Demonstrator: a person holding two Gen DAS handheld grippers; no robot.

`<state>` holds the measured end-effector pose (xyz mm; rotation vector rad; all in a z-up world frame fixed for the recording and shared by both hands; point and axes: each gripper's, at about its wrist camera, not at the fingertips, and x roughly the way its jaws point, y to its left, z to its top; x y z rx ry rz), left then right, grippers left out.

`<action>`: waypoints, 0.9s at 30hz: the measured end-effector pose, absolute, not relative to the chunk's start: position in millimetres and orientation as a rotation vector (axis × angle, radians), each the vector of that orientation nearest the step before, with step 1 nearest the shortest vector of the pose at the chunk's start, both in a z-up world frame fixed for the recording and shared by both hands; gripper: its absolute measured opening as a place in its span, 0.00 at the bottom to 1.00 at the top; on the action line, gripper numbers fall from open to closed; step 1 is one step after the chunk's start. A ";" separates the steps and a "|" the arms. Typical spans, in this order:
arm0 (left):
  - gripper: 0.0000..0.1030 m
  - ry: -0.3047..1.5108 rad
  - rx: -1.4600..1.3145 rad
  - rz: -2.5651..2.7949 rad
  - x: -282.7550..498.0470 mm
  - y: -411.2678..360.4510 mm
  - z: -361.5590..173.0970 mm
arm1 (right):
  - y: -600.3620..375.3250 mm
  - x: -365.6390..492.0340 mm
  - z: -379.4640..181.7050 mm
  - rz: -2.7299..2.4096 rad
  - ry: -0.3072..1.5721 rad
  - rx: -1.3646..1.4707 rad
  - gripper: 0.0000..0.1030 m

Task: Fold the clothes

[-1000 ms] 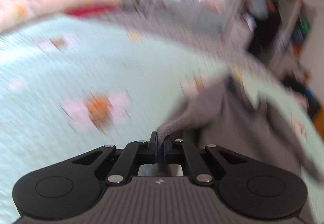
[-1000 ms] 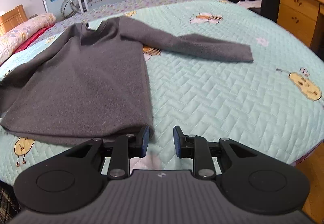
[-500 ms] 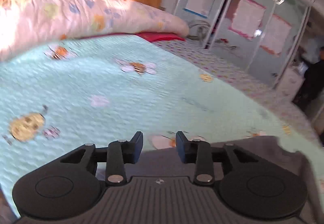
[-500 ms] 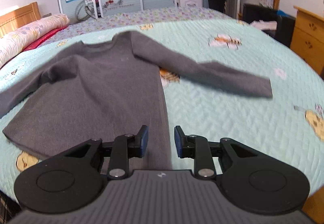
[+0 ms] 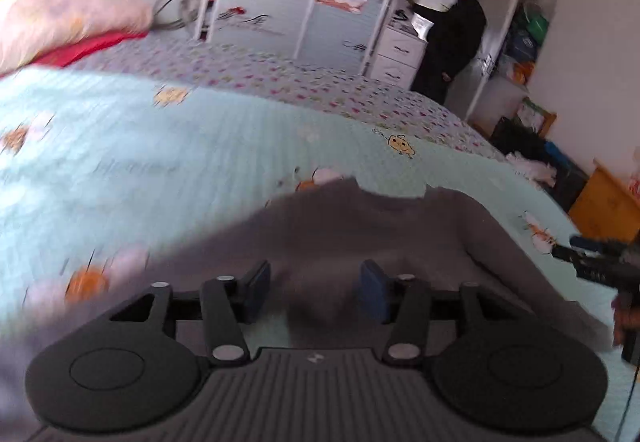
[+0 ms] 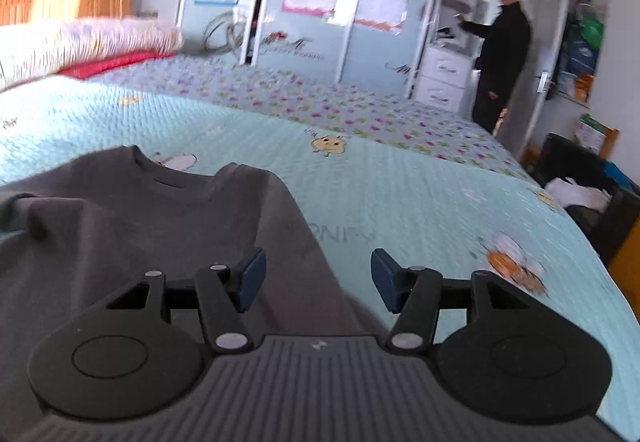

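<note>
A dark grey long-sleeved sweater [image 6: 140, 234] lies flat on the pale green quilt [image 6: 400, 194], its neckline [image 6: 160, 172] at the far end. My right gripper [image 6: 318, 278] hovers over the sweater's right edge; its jaws are opening, with cloth below them and nothing pressed between the pads. In the left wrist view the sweater [image 5: 360, 234] spreads under my left gripper [image 5: 316, 290], whose jaws are also opening and grip nothing. The right gripper's dark fingers [image 5: 588, 258] poke in at the right edge of that view.
A person in black [image 6: 504, 54] stands at the open wardrobe beyond the bed. A rolled quilt [image 6: 80, 42] lies at the headboard end. A wooden dresser [image 5: 608, 206] and a dark box with white cloth [image 6: 580, 194] stand right of the bed.
My left gripper let go of the grey cloth, opened and swung across the bed to the sweater's body. My right gripper opened wider and moved forward along the sweater's right edge.
</note>
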<state>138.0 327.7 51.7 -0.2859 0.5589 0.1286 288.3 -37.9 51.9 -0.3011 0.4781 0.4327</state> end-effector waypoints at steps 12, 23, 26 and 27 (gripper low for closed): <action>0.62 0.689 -0.115 -0.001 291.2 348.7 9.2 | 1.7 380.6 14.5 0.536 0.656 -0.278 0.55; 0.05 0.602 -0.040 -0.077 326.8 342.0 50.9 | 15.7 392.3 57.3 0.508 0.481 -0.385 0.07; 0.09 0.551 0.036 -0.016 350.4 336.4 53.7 | 28.7 424.3 61.9 0.417 0.427 -0.436 0.07; 0.15 0.571 0.078 0.023 361.5 333.6 45.3 | 34.7 439.9 55.1 0.386 0.434 -0.456 0.10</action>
